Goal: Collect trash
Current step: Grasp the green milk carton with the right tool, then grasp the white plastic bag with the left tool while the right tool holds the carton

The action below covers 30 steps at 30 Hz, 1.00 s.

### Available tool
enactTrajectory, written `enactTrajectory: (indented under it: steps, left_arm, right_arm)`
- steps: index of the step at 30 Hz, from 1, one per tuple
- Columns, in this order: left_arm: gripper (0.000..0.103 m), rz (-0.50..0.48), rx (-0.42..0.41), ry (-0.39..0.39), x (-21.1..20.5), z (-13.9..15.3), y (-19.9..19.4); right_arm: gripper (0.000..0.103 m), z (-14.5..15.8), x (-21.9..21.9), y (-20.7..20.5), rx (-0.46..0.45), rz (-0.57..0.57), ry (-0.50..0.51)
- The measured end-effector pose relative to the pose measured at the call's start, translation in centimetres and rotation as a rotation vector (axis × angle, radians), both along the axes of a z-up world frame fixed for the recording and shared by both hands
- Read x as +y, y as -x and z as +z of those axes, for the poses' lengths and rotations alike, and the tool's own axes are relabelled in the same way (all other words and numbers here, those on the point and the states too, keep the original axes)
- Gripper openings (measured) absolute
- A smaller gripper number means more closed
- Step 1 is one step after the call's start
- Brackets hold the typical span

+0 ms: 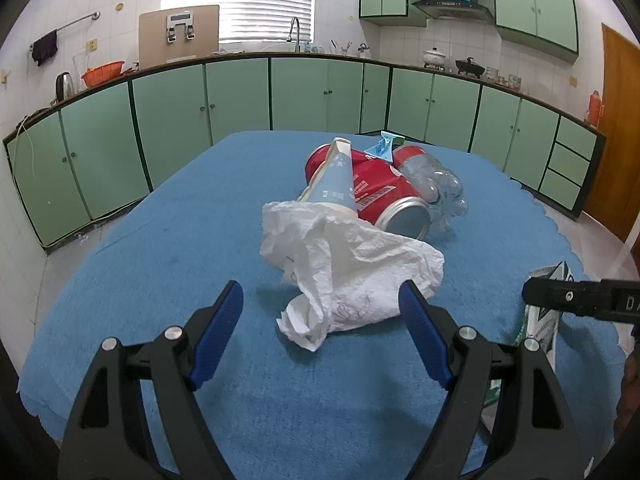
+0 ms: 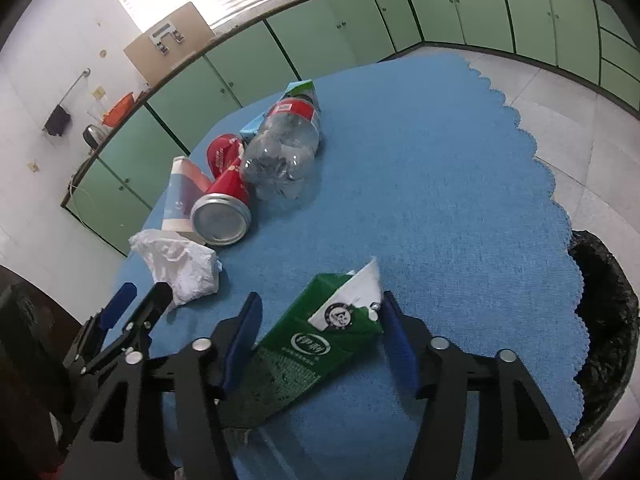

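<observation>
A green carton (image 2: 308, 350) is lying tilted between the blue pads of the right claw (image 2: 320, 344), its white torn top pointing toward 1 o'clock; the right pad is touching its upper corner and the left pad is sitting against its lower side, so the claw is gripping the carton. In the left view the same carton (image 1: 542, 324) is showing at 3 o'clock behind a black finger of the right claw. The left claw (image 1: 322, 334) is standing wide open, pressing on nothing, with a crumpled white tissue (image 1: 352, 276) lying between and just beyond its fingertips at 12 o'clock. Past the tissue, a light-blue cup (image 1: 334, 180) is leaning on a red can (image 1: 380, 196), and a clear bottle (image 1: 436, 188) with a red label is lying just beside the can at 1 o'clock, a small blue carton (image 1: 382, 146) behind them. Everything is resting on a surface covered by a blue cloth (image 2: 440, 180) with a scalloped edge. At 3 o'clock in the right view, a bin with a black bag (image 2: 608, 320) is standing just beside the surface's edge.
</observation>
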<state>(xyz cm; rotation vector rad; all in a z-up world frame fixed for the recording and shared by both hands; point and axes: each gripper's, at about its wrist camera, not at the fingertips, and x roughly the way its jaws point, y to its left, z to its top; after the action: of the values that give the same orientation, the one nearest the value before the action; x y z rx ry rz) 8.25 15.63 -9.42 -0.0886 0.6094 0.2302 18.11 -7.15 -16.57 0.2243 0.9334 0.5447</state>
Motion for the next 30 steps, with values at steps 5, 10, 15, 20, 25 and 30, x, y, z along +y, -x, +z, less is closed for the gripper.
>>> enactTrajectory:
  steps: [5,10,15,20,25,30]
  left_arm:
    - [0.077,-0.004,0.001,0.006,0.1,0.0,-0.2]
    - [0.077,-0.014,0.005,0.01,-0.1,0.0,-0.6]
    - [0.077,-0.022,0.008,0.015,-0.3,0.1,-1.1]
    - [0.077,-0.029,0.005,0.011,-0.8,0.2,-1.2]
    - [0.077,-0.026,0.006,0.01,-0.8,0.2,-1.2]
    - [0.077,-0.022,0.014,0.008,-0.7,0.1,-1.3]
  right_arm:
    - [0.044,1.3,0.0,0.4,-0.056,0.01,0.012]
    - [0.035,3.2,0.0,0.9,-0.156,0.025,0.073]
    - [0.035,3.4,-0.3,0.6,-0.165,0.058,0.097]
    - [0.036,2.5,0.7,0.6,-0.129,0.108,0.162]
    - [0.054,1.2,0.5,0.4,-0.06,0.064,0.202]
    - [0.032,-0.3,-0.5,-0.2,0.043,0.059,0.154]
